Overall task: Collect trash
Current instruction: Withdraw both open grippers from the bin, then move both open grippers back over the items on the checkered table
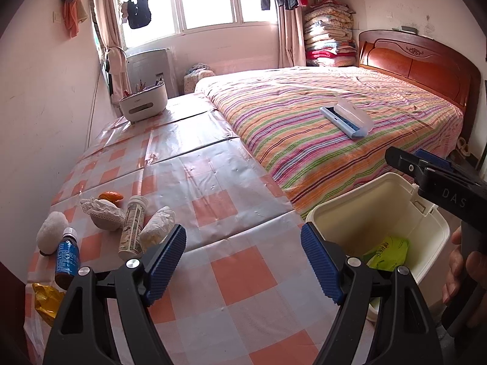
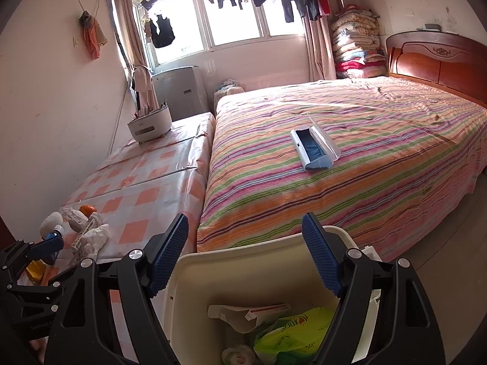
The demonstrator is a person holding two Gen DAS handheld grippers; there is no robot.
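My left gripper [image 1: 243, 237] is open and empty above the checked table [image 1: 243, 276]. To its left lies trash: a crumpled tissue [image 1: 158, 225], a printed tube [image 1: 132, 228], a blue bottle [image 1: 67, 255], a white ball [image 1: 51, 232], a lace wad [image 1: 103, 214], orange peel [image 1: 111, 196] and a gold wrapper [image 1: 45, 301]. The cream bin [image 1: 377, 210] stands at the table's right end and holds a green packet [image 1: 388, 252]. My right gripper [image 2: 246, 228] hangs open and empty over the bin [image 2: 243, 252]. Inside are the green packet [image 2: 292, 331], paper [image 2: 249, 313] and a tissue [image 2: 239, 354].
A bed with a striped cover [image 1: 334, 140] runs along the table's right side, with a white and blue case [image 1: 347, 117] lying on it. A white pen holder [image 1: 143, 103] stands at the table's far end. A wall borders the left side. A hand [image 1: 465, 270] grips the right tool.
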